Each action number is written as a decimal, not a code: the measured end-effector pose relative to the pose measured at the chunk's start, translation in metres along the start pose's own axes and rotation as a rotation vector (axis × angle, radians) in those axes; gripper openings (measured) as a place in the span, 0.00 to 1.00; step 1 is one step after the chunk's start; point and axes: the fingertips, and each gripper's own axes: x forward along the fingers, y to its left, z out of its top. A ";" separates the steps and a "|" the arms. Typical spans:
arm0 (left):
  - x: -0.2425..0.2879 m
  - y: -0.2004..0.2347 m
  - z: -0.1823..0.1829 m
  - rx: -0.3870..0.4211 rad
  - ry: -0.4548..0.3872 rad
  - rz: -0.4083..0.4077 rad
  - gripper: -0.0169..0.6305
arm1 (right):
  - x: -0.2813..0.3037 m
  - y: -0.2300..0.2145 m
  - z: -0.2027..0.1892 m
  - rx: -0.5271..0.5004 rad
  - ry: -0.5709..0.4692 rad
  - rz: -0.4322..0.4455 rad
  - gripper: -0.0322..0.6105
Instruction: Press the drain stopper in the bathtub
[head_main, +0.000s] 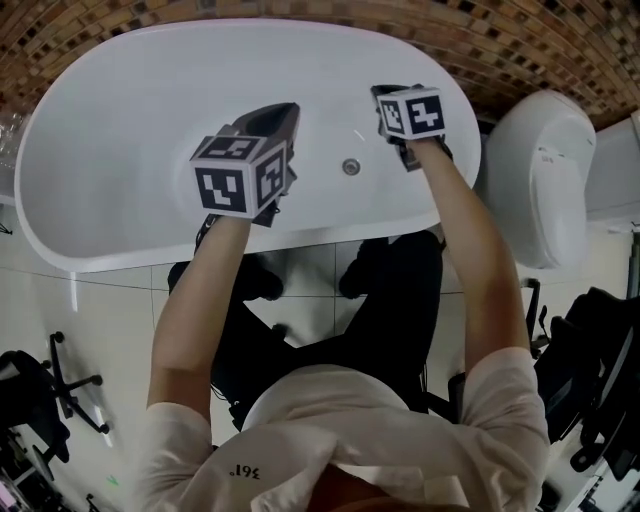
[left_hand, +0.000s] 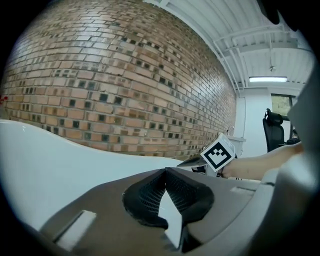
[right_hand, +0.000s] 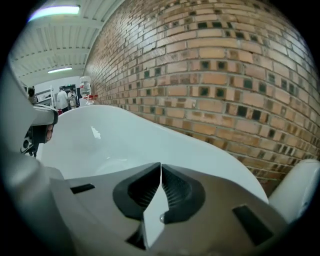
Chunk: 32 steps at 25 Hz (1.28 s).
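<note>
You're hovering both grippers over the bathtub (head_main: 120, 150), and I'm reading this as the approach, with the press not yet made. The drain stopper (head_main: 350, 166) is sitting on the tub floor, at 7 o'clock from your right gripper (head_main: 388, 93) and 4 o'clock from your left gripper (head_main: 283, 110). Both sets of jaws are pinched together on nothing. Next you're needing a closed tip straight down onto it. The basin is giving plenty of room, though the near rim (head_main: 250, 245) is crowding at 6 o'clock and the brick wall (head_main: 500, 40) at 12

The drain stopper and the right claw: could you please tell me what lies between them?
Nothing but bare white bathtub floor separates the drain stopper from the right claw; the head view shows this.
</note>
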 end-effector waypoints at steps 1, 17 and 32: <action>-0.006 -0.006 0.005 0.005 -0.012 -0.002 0.04 | -0.012 0.001 0.007 0.003 -0.027 0.001 0.08; -0.090 -0.062 0.073 0.076 -0.164 -0.025 0.04 | -0.180 0.025 0.098 -0.062 -0.292 -0.038 0.08; -0.153 -0.091 0.117 0.159 -0.278 -0.016 0.04 | -0.275 0.048 0.125 -0.112 -0.417 -0.084 0.07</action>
